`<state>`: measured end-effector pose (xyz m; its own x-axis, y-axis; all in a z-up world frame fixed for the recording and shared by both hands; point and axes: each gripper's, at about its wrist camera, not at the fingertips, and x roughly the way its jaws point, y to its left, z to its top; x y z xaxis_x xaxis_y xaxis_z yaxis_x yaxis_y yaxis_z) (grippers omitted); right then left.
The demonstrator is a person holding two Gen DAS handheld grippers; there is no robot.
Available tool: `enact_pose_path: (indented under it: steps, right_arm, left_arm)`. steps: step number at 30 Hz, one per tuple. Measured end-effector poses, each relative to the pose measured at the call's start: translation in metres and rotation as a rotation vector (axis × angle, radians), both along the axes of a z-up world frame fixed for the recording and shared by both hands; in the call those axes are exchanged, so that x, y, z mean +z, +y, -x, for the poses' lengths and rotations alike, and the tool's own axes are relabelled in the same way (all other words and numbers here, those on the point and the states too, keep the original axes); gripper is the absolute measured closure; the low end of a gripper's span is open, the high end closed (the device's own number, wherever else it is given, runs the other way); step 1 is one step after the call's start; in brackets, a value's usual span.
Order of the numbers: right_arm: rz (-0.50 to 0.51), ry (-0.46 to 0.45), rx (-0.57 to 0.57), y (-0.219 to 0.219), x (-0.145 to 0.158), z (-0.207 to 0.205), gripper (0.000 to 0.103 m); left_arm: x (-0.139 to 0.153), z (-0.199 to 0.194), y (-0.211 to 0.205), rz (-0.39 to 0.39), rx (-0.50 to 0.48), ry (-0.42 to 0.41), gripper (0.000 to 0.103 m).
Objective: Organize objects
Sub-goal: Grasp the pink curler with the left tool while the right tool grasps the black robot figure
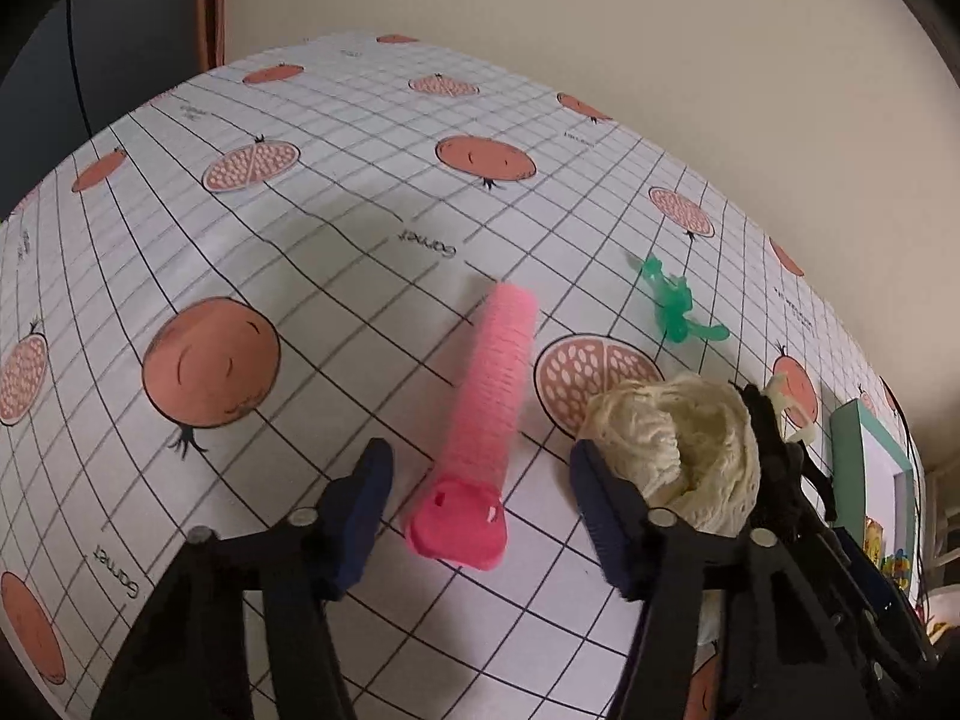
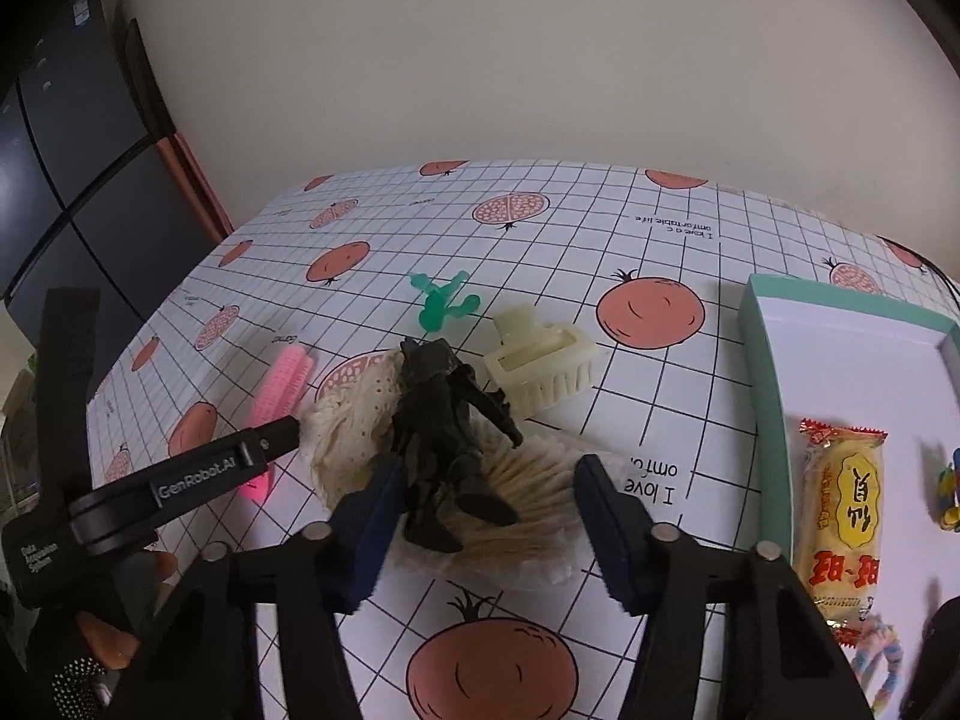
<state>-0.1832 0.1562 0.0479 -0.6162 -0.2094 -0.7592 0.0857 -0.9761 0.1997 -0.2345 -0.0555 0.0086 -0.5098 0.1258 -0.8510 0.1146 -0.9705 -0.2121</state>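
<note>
The left gripper (image 1: 480, 516) stands open above the grid-printed tablecloth (image 1: 312, 276), around a pink ribbed hair roller (image 1: 489, 402); cream crocheted fabric (image 1: 678, 450) lies beside.

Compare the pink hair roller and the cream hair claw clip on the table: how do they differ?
The pink hair roller is a long ridged cylinder lying on its side; the cream hair claw clip is short and boxy with a row of teeth. The roller lies beside the left gripper; the clip lies nearer the teal-rimmed tray. Both rest on the pomegranate-print tablecloth, outside the tray.
</note>
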Motion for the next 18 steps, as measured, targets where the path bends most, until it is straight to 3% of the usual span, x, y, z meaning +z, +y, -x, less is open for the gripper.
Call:
enact_pose_path:
  steps: [4, 6, 18]
  right_arm:
    - [0.011, -0.004, 0.001, 0.0025, -0.0008, -0.0008, 0.064]
    - [0.009, -0.006, 0.007, 0.0021, -0.0017, -0.0013, 0.064]
    - [0.024, 0.002, 0.015, 0.0068, 0.0035, -0.006, 0.064]
  left_arm:
    - [0.0, -0.0014, 0.0033, 0.028, -0.003, -0.007, 0.059]
    - [-0.0004, -0.0021, 0.0036, 0.046, 0.002, -0.01, 0.073]
    - [0.0031, -0.0048, 0.0047, 0.051, -0.003, -0.013, 0.075]
